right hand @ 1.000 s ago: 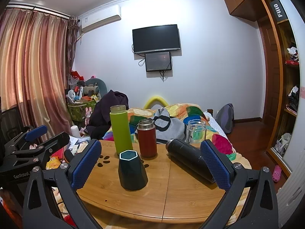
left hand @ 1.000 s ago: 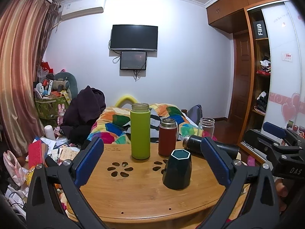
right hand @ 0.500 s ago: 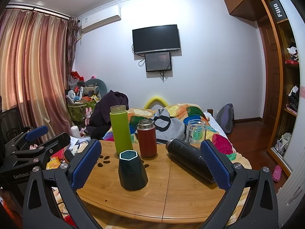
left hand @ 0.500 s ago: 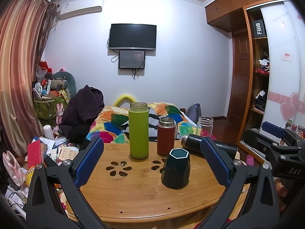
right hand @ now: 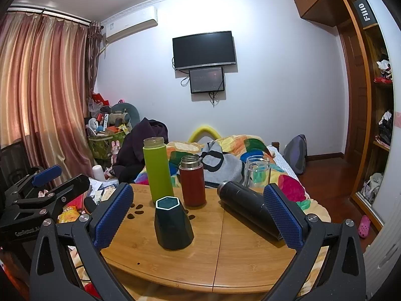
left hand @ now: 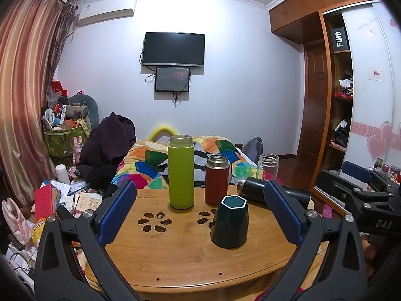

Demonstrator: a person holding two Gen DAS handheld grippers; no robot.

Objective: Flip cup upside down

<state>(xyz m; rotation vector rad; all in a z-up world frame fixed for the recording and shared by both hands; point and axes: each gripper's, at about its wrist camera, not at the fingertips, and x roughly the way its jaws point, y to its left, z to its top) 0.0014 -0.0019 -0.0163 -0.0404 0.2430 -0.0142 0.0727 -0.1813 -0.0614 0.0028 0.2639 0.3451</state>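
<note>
looking over the round wooden tabletop (left hand: pixel 190 255) first, since it carries everything: i use the green bottle (left hand: pixel 181 173) as my landmark. the red flask (left hand: pixel 217 179) stands just to its right, the black flask (right hand: pixel 246 209) lies on its side further right, and a clear glass jar (right hand: pixel 257 171) stands behind that one.

the cup (right hand: pixel 173 223) sits in front of the green bottle and slightly right of it, nearer to me, upright with its mouth up, apart from the other vessels. so the flip is not yet done.

both tools hover short of the tabletop's near edge. my left claw (left hand: pixel 200 215) is spread wide and holds nothing; my right claw (right hand: pixel 200 215) is likewise spread and empty, with the cup showing between its pads though well ahead of them.

the cup is dark teal, faceted, with a hexagonal pale-edged rim and a body that widens toward the base. i judge it ceramic or similar: stiff, fairly heavy, breakable, and probably glazed and slick. the taper worries me, since pads on sloped walls may slide upward. i would take it across two opposite flat facets around mid-height, square to the faces, then turn it over and set the rim down gently.
</note>
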